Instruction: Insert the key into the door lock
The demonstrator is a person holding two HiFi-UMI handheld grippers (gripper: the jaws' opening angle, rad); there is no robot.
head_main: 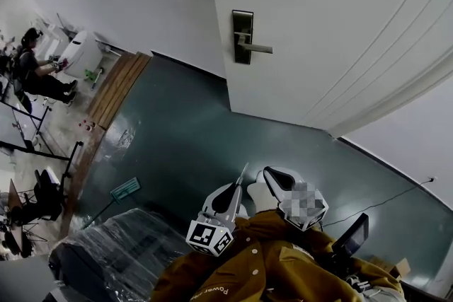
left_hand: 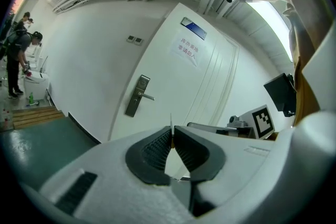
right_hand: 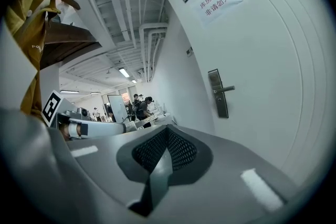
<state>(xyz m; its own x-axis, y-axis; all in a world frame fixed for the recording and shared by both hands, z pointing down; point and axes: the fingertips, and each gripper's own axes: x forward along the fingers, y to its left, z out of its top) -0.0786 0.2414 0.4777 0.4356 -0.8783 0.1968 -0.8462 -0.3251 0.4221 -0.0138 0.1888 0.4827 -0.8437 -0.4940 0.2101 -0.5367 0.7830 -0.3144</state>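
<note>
Far to the left, a seated person (head_main: 32,67) bends over white equipment beside the green floor (head_main: 177,145). Nearer, the left gripper (left_hand: 171,132) has its jaws clamped on a thin key (left_hand: 171,121), held edge-on with the blade pointing up. The key is well apart from the door lock (head_main: 243,37), whose lever handle (head_main: 258,48) juts right on the white door (head_main: 318,32). Beside it, the right gripper (right_hand: 167,130) is pressed together, gripping nothing.
</note>
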